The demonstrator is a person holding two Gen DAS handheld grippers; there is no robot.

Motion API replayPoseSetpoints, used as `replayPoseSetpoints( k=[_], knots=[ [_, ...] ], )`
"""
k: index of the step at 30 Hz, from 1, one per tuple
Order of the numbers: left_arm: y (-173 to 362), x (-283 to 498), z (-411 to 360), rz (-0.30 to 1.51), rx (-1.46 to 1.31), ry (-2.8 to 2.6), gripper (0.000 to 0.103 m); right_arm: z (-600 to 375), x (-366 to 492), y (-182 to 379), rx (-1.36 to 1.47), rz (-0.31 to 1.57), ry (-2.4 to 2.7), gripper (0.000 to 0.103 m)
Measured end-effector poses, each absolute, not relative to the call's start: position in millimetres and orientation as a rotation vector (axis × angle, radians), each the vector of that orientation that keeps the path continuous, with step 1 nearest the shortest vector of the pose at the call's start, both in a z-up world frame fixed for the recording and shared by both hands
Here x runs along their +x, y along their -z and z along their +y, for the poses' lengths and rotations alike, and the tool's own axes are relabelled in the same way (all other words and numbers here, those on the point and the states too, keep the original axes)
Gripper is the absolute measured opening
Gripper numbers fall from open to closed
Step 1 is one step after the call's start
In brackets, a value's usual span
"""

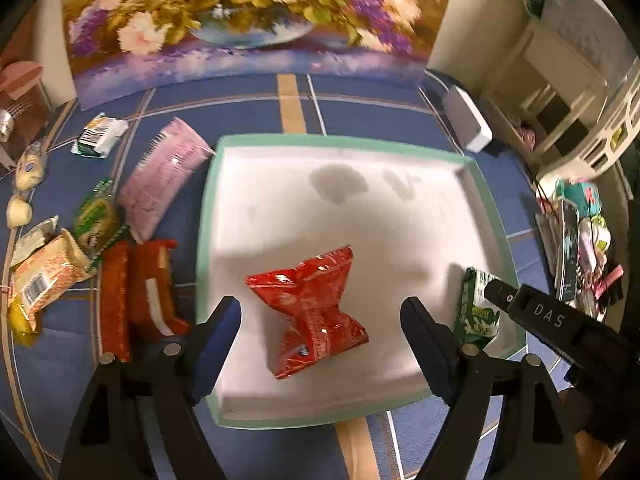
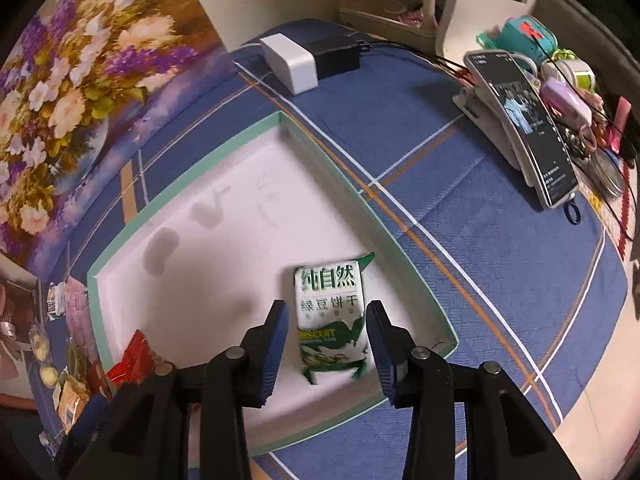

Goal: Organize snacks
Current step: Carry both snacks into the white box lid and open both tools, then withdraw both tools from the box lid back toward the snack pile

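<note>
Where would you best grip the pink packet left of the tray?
Across its narrow middle, from above. The pink packet lies flat on the blue cloth, long axis slanting away, so its long sides are open; the tray crowds its far end.

a floral painting (image 1: 240, 20) stood behind, a white box (image 2: 290, 64) lay beside a black adapter (image 2: 336, 54), a phone (image 2: 524, 128) leaned on its stand
</note>
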State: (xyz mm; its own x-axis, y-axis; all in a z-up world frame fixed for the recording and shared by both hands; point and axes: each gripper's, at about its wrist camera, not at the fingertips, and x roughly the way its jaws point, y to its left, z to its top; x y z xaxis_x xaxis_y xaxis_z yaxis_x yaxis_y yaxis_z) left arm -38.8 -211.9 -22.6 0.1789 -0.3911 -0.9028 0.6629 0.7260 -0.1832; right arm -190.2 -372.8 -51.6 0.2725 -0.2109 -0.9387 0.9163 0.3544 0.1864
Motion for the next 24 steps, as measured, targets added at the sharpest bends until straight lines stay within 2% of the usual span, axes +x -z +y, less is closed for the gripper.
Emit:
replayPoseSetpoints(
  k=[4,6,7,8,10,16,22,23,24],
  knots=[
    [16,-30,-198,1.161,0.242,0.724,0.083,-368,-186,48,0.869,0.99,0.902,0.044],
    [15,-24,-191,1.151,0.221,0.697,0.087,-366,-184,46,0.864,0.985,0.893,0.056],
    [15,-20,-187,1.144,0.214,0.681,0.091,-364,-183,45,0.862,0.98,0.889,0.07],
    [13,-15,-179,1.125,0.205,0.647,0.096,-362,-181,44,0.857,0.976,0.881,0.074],
    [11,-9,-167,1.092,0.196,0.586,0.098,-358,-176,42,0.844,0.971,0.858,0.075],
    [11,18,-127,1.052,0.143,0.44,0.1,-336,-152,36,0.801,0.959,0.764,0.091],
    [8,40,-86,1.043,0.106,0.326,0.1,-300,-119,21,0.722,0.93,0.63,0.094],
    [7,44,-80,1.042,0.108,0.304,0.1,-295,-115,19,0.705,0.927,0.616,0.101],
    [6,47,-74,1.039,0.108,0.286,0.1,-290,-111,18,0.692,0.924,0.604,0.103]
  ],
)
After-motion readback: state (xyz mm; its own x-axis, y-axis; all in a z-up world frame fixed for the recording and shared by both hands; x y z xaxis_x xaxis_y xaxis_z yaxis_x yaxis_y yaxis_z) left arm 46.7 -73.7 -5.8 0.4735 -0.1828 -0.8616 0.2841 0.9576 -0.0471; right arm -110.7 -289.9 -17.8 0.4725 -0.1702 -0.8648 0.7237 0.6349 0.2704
